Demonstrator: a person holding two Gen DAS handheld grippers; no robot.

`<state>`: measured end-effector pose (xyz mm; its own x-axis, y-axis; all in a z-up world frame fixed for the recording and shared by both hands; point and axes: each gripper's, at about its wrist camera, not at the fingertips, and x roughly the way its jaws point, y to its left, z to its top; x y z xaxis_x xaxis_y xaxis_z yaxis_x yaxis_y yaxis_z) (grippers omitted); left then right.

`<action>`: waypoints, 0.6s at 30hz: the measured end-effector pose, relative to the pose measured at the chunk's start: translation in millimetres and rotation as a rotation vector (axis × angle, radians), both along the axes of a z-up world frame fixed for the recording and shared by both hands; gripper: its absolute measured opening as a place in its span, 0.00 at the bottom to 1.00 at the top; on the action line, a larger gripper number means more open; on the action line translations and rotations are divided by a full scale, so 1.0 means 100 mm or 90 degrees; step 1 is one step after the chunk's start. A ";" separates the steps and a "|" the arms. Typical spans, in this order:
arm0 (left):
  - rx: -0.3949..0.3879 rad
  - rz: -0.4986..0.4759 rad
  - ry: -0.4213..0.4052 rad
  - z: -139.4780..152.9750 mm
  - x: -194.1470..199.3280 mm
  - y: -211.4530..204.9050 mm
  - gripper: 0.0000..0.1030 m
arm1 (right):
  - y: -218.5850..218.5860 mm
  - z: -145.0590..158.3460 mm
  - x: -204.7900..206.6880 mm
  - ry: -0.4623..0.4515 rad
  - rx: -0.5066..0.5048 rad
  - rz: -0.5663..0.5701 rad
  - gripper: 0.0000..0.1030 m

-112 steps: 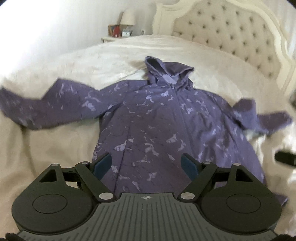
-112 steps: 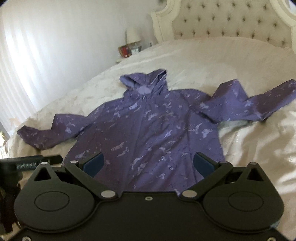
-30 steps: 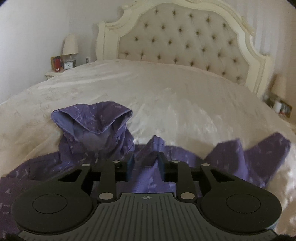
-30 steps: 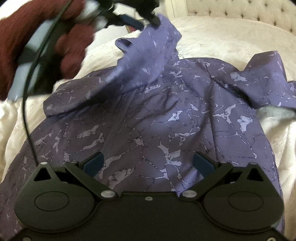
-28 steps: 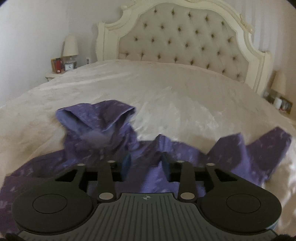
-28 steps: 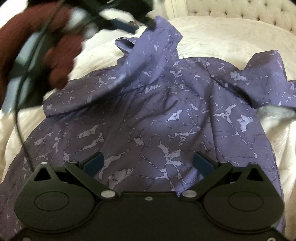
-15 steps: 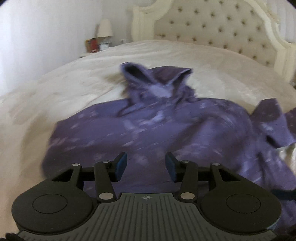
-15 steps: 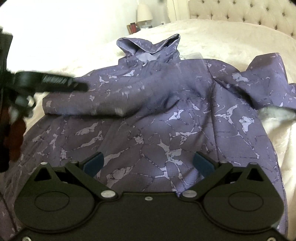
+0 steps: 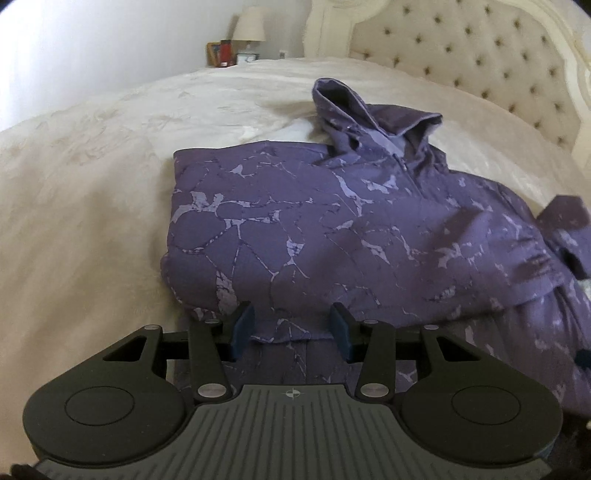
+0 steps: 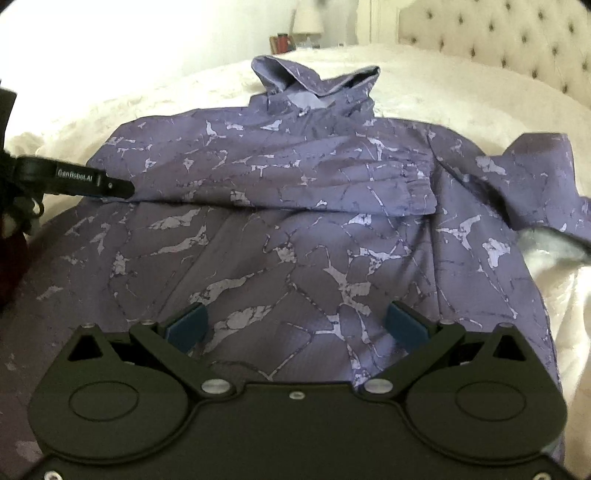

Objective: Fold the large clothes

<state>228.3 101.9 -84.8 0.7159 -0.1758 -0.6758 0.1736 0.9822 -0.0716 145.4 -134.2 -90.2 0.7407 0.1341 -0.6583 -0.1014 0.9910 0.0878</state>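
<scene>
The left gripper (image 9: pixel 291 326), jaws just opened and empty, hovers over the jacket (image 9: pixel 332 229), its sleeve (image 10: pixel 295 184) laid across; the right gripper (image 10: pixel 295 325) waits open.

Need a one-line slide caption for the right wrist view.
Left sleeve folded across the purple hooded jacket on the bed; right gripper open above it.

A hooded jacket (image 9: pixel 369 236) lies flat on the bed (image 9: pixel 92 192), its hood (image 9: pixel 369 110) toward the headboard (image 9: pixel 461 55) and one sleeve (image 10: pixel 280 184) folded across its chest. The other sleeve (image 10: pixel 535 177) lies out toward the bed's right edge. A nightstand lamp (image 9: pixel 249 29) stands beyond the bed's far left corner, left of the headboard.
</scene>
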 end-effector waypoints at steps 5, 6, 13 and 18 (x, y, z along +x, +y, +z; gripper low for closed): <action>-0.027 -0.022 -0.007 -0.02 -0.08 0.07 0.49 | -0.23 0.27 0.13 0.009 0.062 -0.049 0.95; -0.033 -0.024 -0.011 -0.02 -0.11 0.09 0.49 | -0.29 0.32 0.18 0.003 0.064 -0.066 0.94; -0.088 -0.024 -0.034 0.07 -0.23 0.27 0.49 | -0.69 0.41 0.70 0.005 0.060 -0.159 0.87; -0.090 0.006 -0.056 0.17 -0.24 0.38 0.49 | -0.84 0.17 0.98 0.047 0.113 -0.188 0.71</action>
<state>204.3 140.4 -67.8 0.7729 -0.2578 -0.5798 0.1765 0.9650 -0.1938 243.8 -218.4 -72.9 0.7162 0.0391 -0.6968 0.1996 0.9452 0.2583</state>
